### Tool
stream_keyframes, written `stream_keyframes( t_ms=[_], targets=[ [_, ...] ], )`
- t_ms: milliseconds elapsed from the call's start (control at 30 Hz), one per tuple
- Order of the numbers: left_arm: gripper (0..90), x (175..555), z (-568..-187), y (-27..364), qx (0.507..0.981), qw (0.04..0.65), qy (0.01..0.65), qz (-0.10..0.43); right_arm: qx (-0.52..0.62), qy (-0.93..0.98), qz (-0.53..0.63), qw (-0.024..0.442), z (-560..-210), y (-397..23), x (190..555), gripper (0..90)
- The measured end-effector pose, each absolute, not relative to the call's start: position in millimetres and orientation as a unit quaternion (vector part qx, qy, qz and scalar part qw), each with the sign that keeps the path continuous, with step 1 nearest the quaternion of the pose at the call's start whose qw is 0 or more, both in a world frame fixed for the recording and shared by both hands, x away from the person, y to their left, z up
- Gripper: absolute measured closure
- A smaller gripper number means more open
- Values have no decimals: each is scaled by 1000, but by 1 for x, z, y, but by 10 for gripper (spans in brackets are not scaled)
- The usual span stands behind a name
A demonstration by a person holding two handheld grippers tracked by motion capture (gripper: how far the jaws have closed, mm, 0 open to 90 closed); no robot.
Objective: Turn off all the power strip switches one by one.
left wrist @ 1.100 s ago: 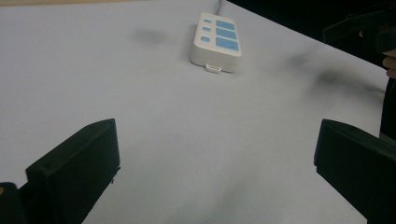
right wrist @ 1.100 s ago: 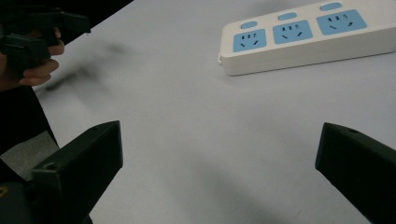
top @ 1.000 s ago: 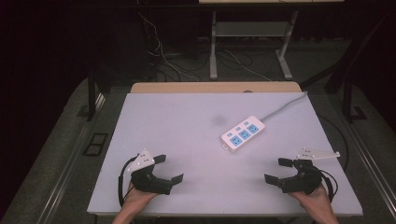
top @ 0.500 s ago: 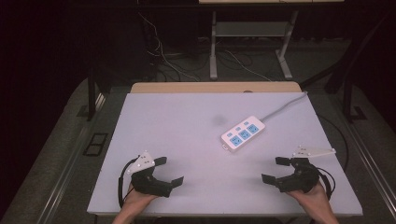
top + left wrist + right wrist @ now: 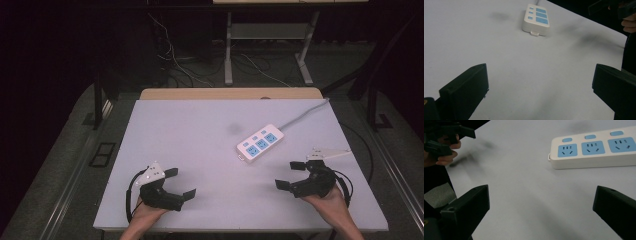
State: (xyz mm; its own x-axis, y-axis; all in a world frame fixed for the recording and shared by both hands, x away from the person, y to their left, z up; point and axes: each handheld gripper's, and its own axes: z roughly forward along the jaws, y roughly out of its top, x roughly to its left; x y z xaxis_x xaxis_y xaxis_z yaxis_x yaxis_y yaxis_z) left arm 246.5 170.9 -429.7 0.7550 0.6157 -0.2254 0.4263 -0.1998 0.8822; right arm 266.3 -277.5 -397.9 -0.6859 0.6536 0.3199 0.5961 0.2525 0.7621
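I have a wide white table (image 5: 210,150) in front of me, pale and bare over most of its top, with a tan wooden strip (image 5: 230,93) showing along its far edge and dark floor with loose wires behind it. On the table, right of the middle and toward the far side, lies a white power strip (image 5: 260,143) with three blue sockets and small blue buttons beside them; it lies flat and at a slant, and its grey cord (image 5: 305,114) runs off toward the far right corner. My left gripper (image 5: 181,183) sits near the front left edge of the table, my hand (image 5: 145,212) behind it, and its jaws are spread wide with nothing between them. In the left gripper view I see the power strip well ahead, far apart from both jaws. My right gripper (image 5: 292,175) sits near the front right edge, just short of the power strip's near end, and its jaws too are spread wide and hold nothing. A grey three-cornered plate (image 5: 327,152) rides on top of it. In the right gripper view the power strip lies ahead and to the right, clear of both jaws.
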Motion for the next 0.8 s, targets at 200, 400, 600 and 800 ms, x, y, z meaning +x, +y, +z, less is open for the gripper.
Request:
stream_keyframes(
  t_ms=[200, 400, 600, 800],
  targets=[
    [0, 247, -430, 171, 770, 533, 339, 88, 389, 799, 457, 29, -391, -274, 274, 6],
    [0, 247, -430, 172, 769, 533, 340, 89, 377, 810, 448, 29, -378, -270, 284, 7],
    [0, 247, -430, 172, 769, 534, 341, 89, 362, 824, 435, 31, -367, -264, 295, 6],
    [0, 247, -430, 173, 769, 534, 340, 89, 353, 837, 418, 30, -361, -257, 308, 7]
  ],
)
